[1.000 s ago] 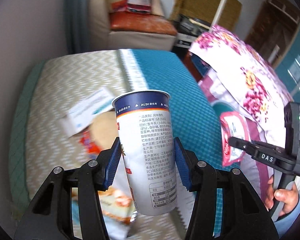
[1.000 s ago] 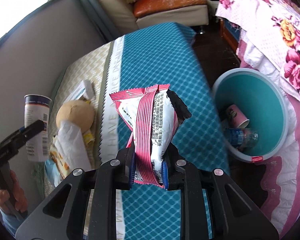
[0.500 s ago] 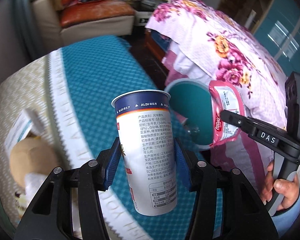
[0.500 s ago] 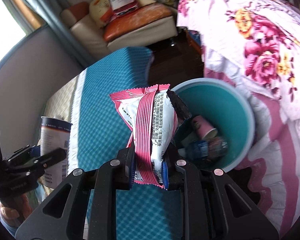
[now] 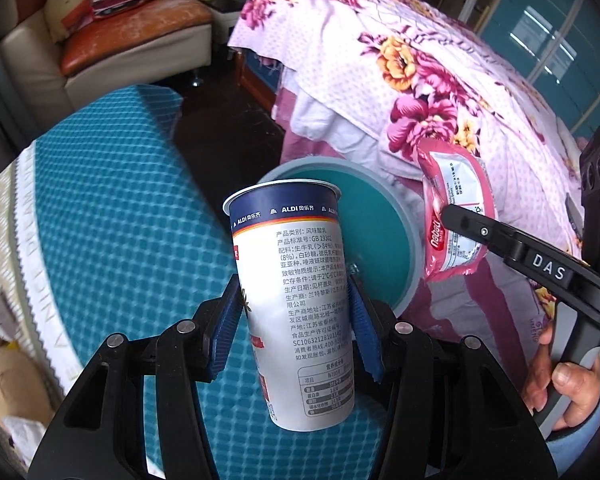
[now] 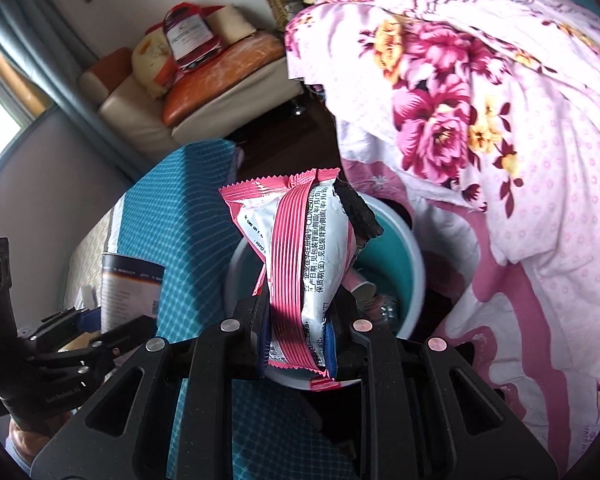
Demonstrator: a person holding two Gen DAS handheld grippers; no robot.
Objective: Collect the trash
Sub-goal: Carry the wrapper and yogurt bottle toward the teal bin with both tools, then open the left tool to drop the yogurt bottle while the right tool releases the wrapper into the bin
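My left gripper is shut on a tall white and navy yoghurt cup, held upright over the edge of the teal tablecloth. Just behind the cup stands the round teal trash bin. My right gripper is shut on a pink and white snack wrapper, which hangs directly above the trash bin. Inside the bin lie a pink paper cup and a crushed bottle. In the left wrist view the wrapper shows at the right, and in the right wrist view the yoghurt cup at the left.
A bed with a pink floral quilt rises right behind the bin. A leather sofa with bags on it stands at the far side. A brown round object and crumpled paper lie on the table's left part. A person's hand holds the right gripper's handle.
Both grippers have swung rightward off the table toward the bin, each keeping its hold. The bin has come close behind the cup and under the wrapper.
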